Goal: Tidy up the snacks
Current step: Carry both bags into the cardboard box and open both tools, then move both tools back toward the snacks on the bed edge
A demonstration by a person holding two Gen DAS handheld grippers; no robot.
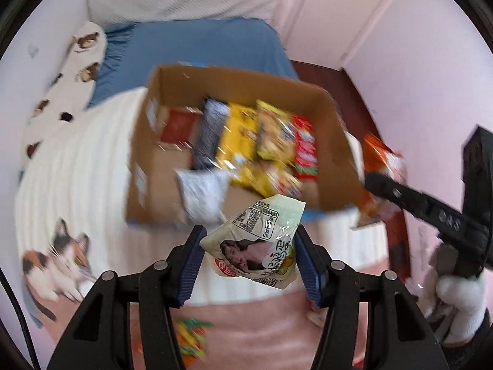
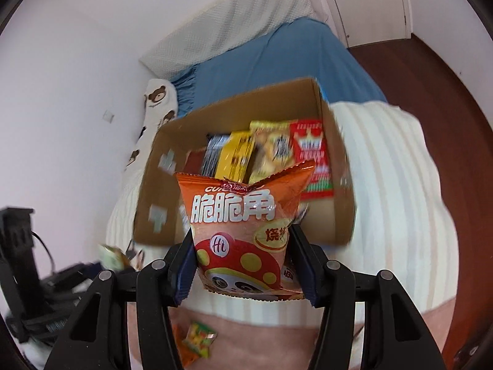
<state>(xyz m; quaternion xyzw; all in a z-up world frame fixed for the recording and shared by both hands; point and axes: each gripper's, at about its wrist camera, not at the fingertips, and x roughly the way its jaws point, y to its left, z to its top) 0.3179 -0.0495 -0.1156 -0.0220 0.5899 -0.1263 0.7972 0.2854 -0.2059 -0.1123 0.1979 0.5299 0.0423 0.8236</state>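
My left gripper (image 1: 248, 240) is shut on a pale green snack packet (image 1: 257, 240) with a nutrition label, held above the bed in front of the cardboard box (image 1: 148, 141). My right gripper (image 2: 242, 243) is shut on an orange chip bag (image 2: 243, 225) with white characters and a panda, also just in front of the cardboard box (image 2: 148, 194). From the left wrist view the right gripper (image 1: 374, 182) and the orange chip bag (image 1: 382, 166) show at the box's right side. The box holds several packets: red, black, yellow and red-green ones.
The box sits on a white ribbed blanket (image 1: 77, 166) over a blue sheet (image 1: 200, 43). Small snack packets (image 2: 198, 339) lie on the pink cover (image 1: 246, 323) below the grippers. A cat-print pillow (image 1: 58, 256) lies at left. Wooden floor (image 2: 431, 86) and a door (image 1: 354, 6) lie at right.
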